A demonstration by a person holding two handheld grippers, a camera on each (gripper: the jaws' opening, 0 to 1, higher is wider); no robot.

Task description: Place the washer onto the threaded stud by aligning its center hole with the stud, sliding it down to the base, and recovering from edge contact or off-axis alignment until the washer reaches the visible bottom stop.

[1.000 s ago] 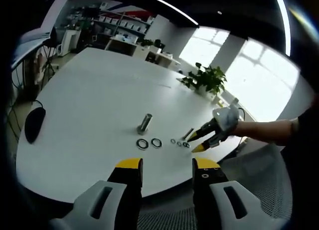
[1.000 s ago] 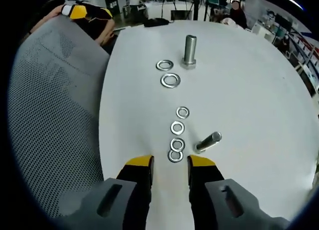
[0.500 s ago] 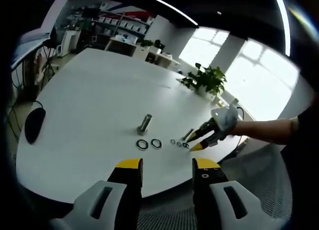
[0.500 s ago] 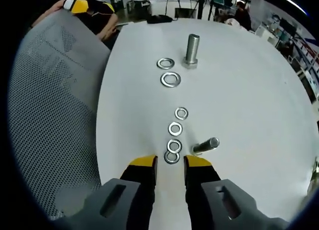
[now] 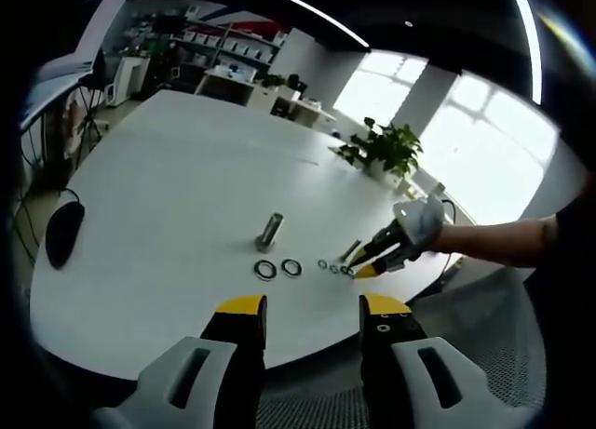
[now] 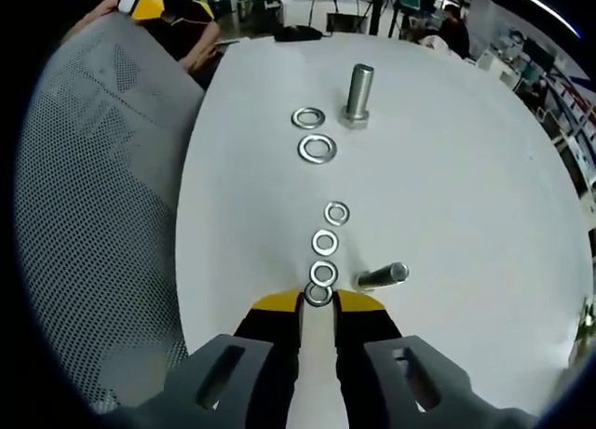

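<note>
Four small washers lay in a row ahead of the right gripper [image 6: 318,301] — the nearest washer [image 6: 318,295] sat between its yellow tips, jaws nearly together around it, whether gripping it I couldn't tell. Just right of the tips stood a small threaded stud [image 6: 382,276]; the left gripper [image 5: 304,308] hovered well back off the table [image 5: 168,178], jaws apart.

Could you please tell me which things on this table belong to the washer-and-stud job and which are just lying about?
Job:
- right gripper, closing around the nearest small washer
- small stud beside it
- three more small washers
- upright large stud
- two large washers

Lying about:
- computer mouse
- potted plant
- mesh chair
</note>
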